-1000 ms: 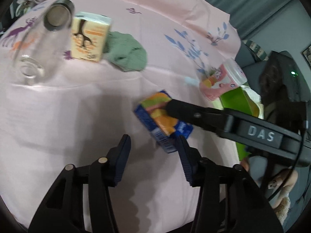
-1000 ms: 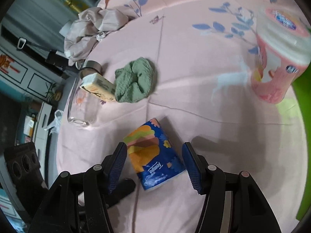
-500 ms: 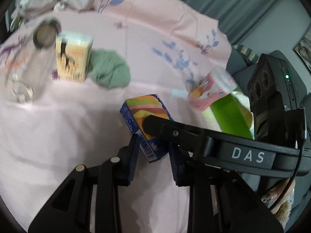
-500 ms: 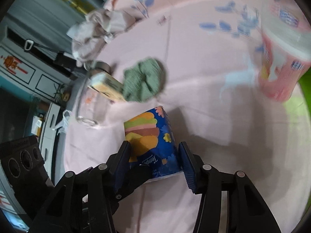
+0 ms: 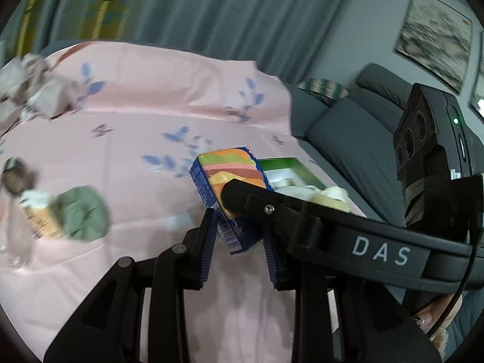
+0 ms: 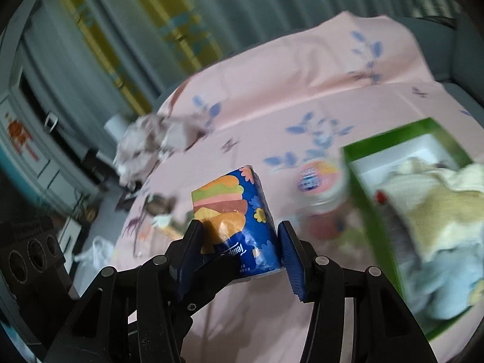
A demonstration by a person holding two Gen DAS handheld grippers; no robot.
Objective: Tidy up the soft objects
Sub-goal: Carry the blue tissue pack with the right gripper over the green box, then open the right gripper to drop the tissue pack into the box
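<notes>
Both grippers have hold of the same tissue pack (image 5: pixel 225 178), which is lifted clear of the pink bedsheet (image 5: pixel 136 127). The left gripper (image 5: pixel 239 248) has its fingers clamped on the pack's lower end, across the narrow barcode side; they closed in during the last second and now press on it. The right gripper (image 6: pixel 239 242) has its fingers clamped across the pack's wider printed faces, one pad on each side (the wrapper puckers a little under them). The pack's long axis runs up and away from both sets of fingers, so most of it stands out beyond the tips.

What the next move turns on, I'd judge, is the green box (image 6: pixel 378 208). In the right wrist view it lies just to the right of the right fingers, open-topped, with cream and pale blue cloths already inside. From the left fingers it sits ahead and to the right, partly behind the pack. The right hand looks the nearer one to it. A green cloth (image 5: pixel 83 213) lies on the sheet, well off to the left of the left fingers.
</notes>
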